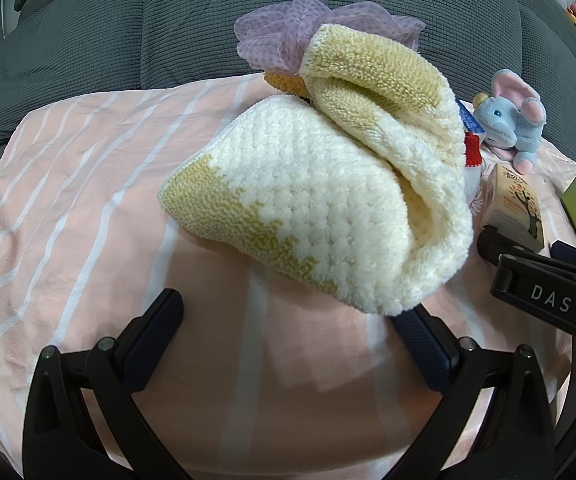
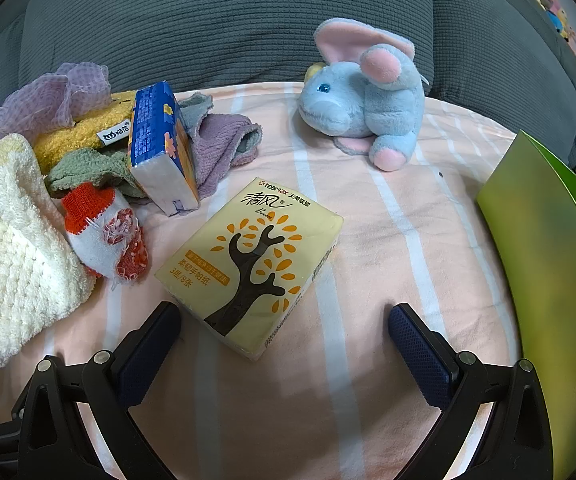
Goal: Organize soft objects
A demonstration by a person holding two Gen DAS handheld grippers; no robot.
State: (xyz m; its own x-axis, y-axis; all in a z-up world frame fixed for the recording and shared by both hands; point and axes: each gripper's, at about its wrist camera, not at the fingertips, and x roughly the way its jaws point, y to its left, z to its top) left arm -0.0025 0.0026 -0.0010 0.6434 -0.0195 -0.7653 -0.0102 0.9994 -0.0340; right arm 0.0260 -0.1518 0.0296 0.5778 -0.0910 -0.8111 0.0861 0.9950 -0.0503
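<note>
Left claw: fingers wide apart, nothing btwn them. Its right finger tip is hidden under the towel's edge.
Right claw: fingers wide apart too, nothing held. It hangs just near of the yellow tissue pack.
Towel: cream & yellow, fluffy, folded over on itself. It lies on the pink striped sheet, in the middle of the left cam view. In the right cam it sits at the far left edge, partly cut off.
Purple mesh puff: behind the towel, only the top shows.
Pile: yellow fuzzy cloth w/ a label, green cloth, purple cloth all bunched up at the left. Can't tell where one ends & the next starts.
Red & white knit thing: leans on the towel. Hard to say what it is, maybe a sock or glove.
Blue tissue pack: stands on end, tilted, in the pile.
Yellow tissue pack: flat on the sheet, tree pic on top, apart from the pile.
Elephant toy: blue w/ pink ears, lies far right of the pile, well apart from it.
Green box: right edge, cut off, only one wall shows.
Grey cushion: far side, behind it all.
Bright toys in the far right corner: too small & blurry to tell.
</note>
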